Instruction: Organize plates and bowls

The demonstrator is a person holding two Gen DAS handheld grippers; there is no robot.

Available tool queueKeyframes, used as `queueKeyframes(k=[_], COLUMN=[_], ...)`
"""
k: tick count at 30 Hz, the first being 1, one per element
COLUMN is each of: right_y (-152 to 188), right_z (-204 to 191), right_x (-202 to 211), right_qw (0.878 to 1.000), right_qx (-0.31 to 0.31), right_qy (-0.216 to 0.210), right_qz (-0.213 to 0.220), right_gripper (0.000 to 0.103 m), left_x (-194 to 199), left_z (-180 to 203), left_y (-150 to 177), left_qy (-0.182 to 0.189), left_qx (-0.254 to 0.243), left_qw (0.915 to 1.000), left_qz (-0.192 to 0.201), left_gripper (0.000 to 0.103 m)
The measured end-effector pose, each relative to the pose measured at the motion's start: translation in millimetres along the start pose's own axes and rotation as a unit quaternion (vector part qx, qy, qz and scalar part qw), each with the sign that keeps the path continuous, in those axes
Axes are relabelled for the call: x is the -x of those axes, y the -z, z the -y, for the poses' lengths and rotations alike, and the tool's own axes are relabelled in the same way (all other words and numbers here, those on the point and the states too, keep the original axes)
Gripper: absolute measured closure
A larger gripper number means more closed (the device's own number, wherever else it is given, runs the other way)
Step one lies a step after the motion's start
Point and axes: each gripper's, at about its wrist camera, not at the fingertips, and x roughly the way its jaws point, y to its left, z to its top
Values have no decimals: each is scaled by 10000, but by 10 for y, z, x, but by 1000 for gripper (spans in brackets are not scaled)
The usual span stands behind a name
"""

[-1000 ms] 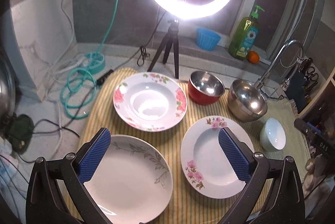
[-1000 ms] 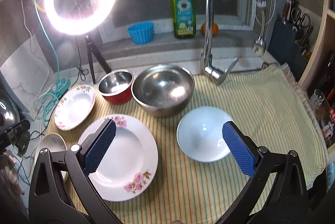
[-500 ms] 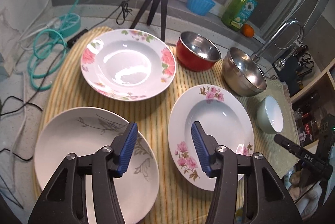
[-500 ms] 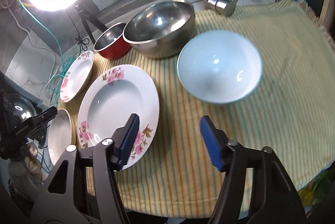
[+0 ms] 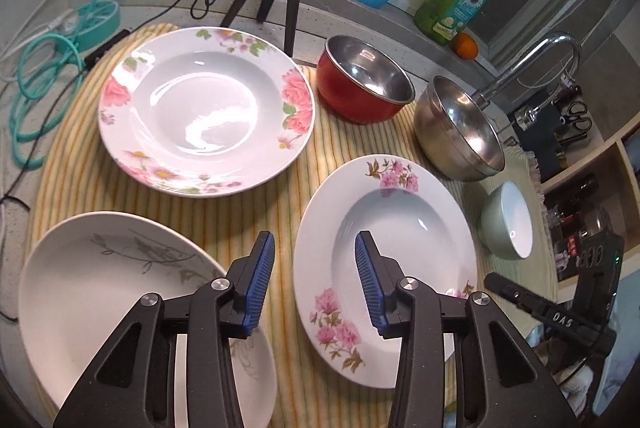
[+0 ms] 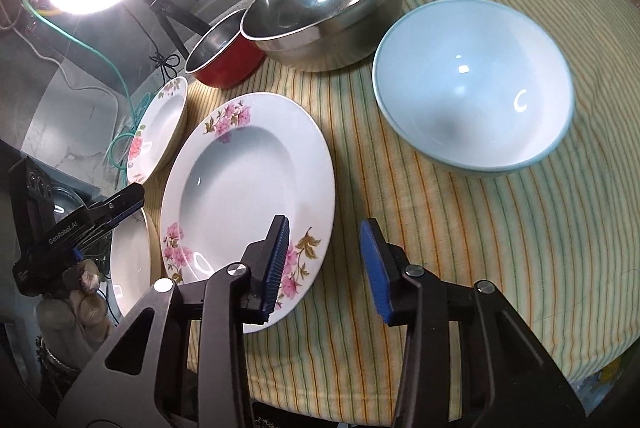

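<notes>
Two grippers hovered over a striped cloth, jaws just narrowed, gripping nothing. Between the left gripper and right gripper lay a flowered plate.

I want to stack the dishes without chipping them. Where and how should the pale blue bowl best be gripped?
Grip the pale blue bowl at its rim, one finger inside and one outside the near wall, coming from above. It stands upright and empty on the striped cloth, and looks too wide to span. The steel bowl stands close behind it, so the near side is probably freer.
</notes>
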Motion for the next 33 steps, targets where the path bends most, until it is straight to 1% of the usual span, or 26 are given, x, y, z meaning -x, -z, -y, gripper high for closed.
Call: queueKeyframes(k=[2,4,11,15,18,20,24,31,33], right_y=[-3,-5,-37,-58,-74,-74,-84,-106,-111], right_z=[-6,-2,21,39,47,49,11,-12,-18], right_x=[-33,-69,-134,-169,-214,-237,-275,-299,-296], right_qw=[10000,10000,9998,9996,9994,9992,9991,9991,9991], right_qx=[7,-15,-111,-137,-179,-179,-119,-65,-51], right_qy=[-5,-26,-92,-103,-140,-170,-216,-193,-180], right_qz=[-45,-85,-159,-207,-266,-305,-339,-374,-386], right_gripper=[66,69,70,71,72,78,82,82,82], left_x=[-45,-93,-237,-281,-299,-306,-324,-335,-333], left_z=[16,5,-47,-73,-87,-95,-88,-59,-39], left_y=[-8,-11,-34,-36,-32,-33,-33,-31,-21], left_qy=[-32,-18,1,21,48,63,115,142,95], left_qx=[-34,-31,54,98,117,129,119,80,25], left_qw=[10000,10000,9997,9995,9993,9992,9990,9988,9989], left_qz=[-19,-77,-247,-314,-350,-365,-410,-452,-464], left_gripper=[70,71,72,78,78,79,80,81,81])
